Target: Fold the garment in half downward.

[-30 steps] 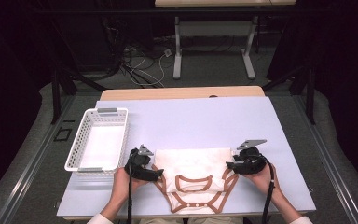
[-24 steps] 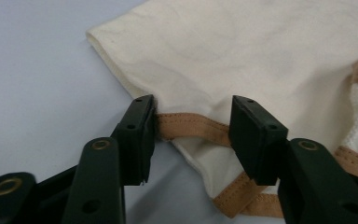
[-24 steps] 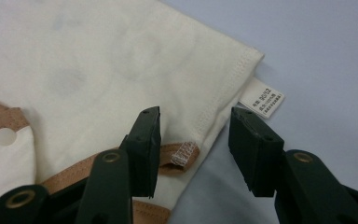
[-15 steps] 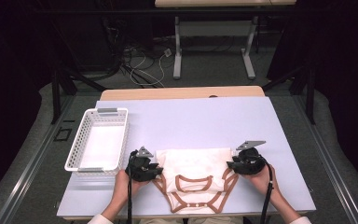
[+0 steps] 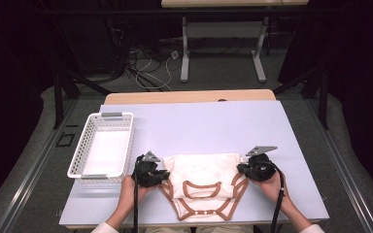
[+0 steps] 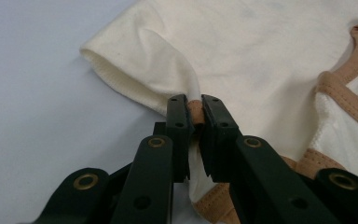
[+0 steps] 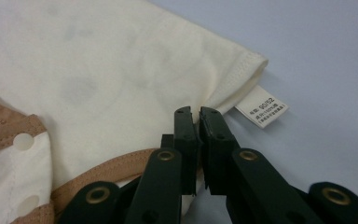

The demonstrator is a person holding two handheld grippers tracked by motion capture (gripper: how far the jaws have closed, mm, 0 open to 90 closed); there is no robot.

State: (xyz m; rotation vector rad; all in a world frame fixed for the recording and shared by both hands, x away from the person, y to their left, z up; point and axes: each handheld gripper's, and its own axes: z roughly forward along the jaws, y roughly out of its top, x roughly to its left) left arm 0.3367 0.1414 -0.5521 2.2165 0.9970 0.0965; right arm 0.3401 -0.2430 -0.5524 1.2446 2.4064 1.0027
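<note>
Cream cotton with tan binding makes up the baby bodysuit (image 5: 205, 187), which is lying flat on the lavender table (image 5: 199, 126) near the person's edge, its snap-fastened crotch end pointing toward the person and its body folded across the middle. From the high view, the left gripper (image 5: 161, 175) is sitting at the garment's left edge and the right gripper (image 5: 241, 169) at its right edge, each held in a hand coming in from the bottom.

Along the left gripper view, the left gripper (image 6: 195, 112) is pinching the bodysuit (image 6: 270, 60) where the tan trim (image 6: 195, 108) meets the cream cloth; the jaws are standing narrow, nearly closed on that strip, and the fabric is puckering into a small raised fold just beyond them.

Along the right gripper view, the right gripper (image 7: 194, 116) is clamping the cream edge of the bodysuit (image 7: 107, 70), its jaws drawn close with only a thin layer of cloth between them. A white care label (image 7: 262, 106) is sticking out from the side seam just beside the jaws, lying on the table. White snaps (image 7: 22, 141) are showing on the tan binding at the left.

A white plastic basket (image 5: 85, 145) is standing on the table's left side, well apart from the garment.
</note>
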